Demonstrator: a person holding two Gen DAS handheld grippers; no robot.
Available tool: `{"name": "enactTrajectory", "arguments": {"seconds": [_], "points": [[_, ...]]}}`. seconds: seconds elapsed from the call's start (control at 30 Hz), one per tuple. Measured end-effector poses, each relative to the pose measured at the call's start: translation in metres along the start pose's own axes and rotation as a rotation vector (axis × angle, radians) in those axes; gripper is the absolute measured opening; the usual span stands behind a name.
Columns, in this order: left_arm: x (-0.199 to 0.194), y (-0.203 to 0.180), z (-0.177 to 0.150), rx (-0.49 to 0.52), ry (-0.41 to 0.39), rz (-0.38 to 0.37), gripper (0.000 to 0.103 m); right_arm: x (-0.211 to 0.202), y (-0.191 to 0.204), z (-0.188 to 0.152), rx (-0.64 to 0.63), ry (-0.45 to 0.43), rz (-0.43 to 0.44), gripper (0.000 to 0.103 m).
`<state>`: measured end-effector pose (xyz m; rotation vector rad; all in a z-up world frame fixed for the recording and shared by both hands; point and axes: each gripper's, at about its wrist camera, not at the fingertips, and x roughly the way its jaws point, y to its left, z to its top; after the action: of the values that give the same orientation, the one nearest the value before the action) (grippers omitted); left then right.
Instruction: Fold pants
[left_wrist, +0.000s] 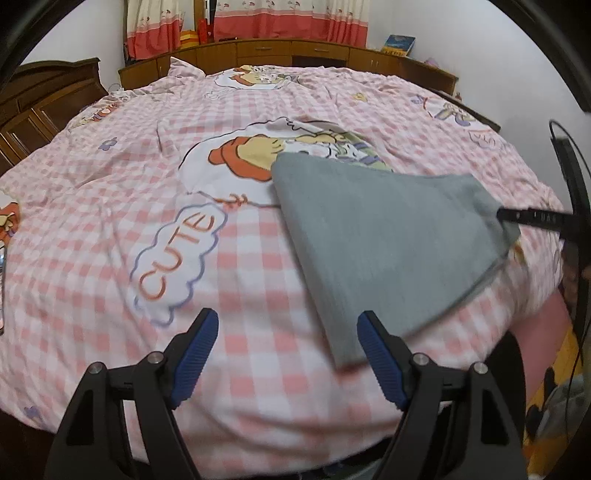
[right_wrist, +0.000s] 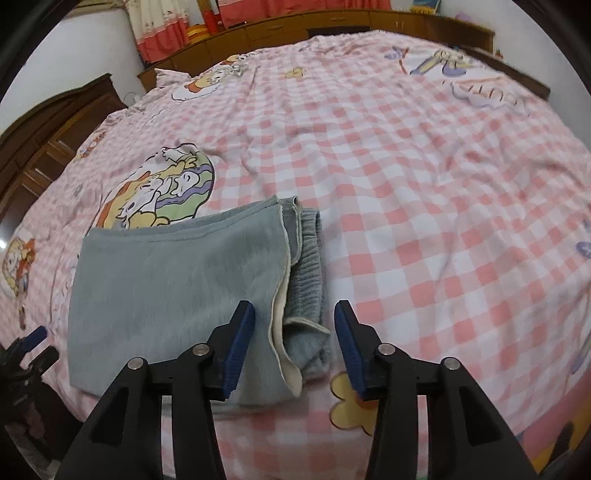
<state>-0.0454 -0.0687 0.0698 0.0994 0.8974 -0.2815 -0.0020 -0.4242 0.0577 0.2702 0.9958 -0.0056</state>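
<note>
Pants (right_wrist: 177, 284) lie folded on your checked bed (right_wrist: 424, 206), your right gripper (right_wrist: 294, 345) half open over their edge, your left gripper (left_wrist: 286, 356) wide open, both holding nothing.

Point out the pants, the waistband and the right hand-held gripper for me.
pants (right_wrist: 166, 295): right wrist view, middle of the folded top layer.
waistband (right_wrist: 308, 266): right wrist view, ribbed elastic at the right edge.
right hand-held gripper (right_wrist: 293, 314): right wrist view, midway between its fingertips.

"CUTE" in orange letters, on a cloud print (blue-outlined), pink checked bedsheet (left_wrist: 110, 177)
</note>
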Motion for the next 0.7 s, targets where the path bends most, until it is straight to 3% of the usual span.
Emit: {"name": "enactTrajectory", "arguments": {"seconds": [0.17,0.4,0.5,0.57,0.63,0.7], "points": [[0.031,0.006,0.033,-0.034,-0.009,-0.033,0.082,0.017,0.0,0.017,0.011,0.018,0.025,0.047],[0.08,0.023,0.073,-0.131,0.0,-0.099,0.081,0.056,0.0,0.03,0.004,0.063,0.046,0.056],[0.102,0.025,0.083,-0.148,0.011,-0.112,0.081,0.062,-0.001,0.026,0.013,0.024,0.068,0.06],[0.113,0.026,0.087,-0.169,0.016,-0.122,0.081,0.062,0.0,0.022,0.007,-0.003,0.066,0.058],[0.117,0.024,0.09,-0.19,-0.002,-0.14,0.081,0.058,0.001,0.019,0.01,-0.031,0.064,0.047],[0.118,0.019,0.091,-0.198,-0.019,-0.161,0.069,0.052,0.002,0.016,0.014,-0.065,0.069,0.035]]}}
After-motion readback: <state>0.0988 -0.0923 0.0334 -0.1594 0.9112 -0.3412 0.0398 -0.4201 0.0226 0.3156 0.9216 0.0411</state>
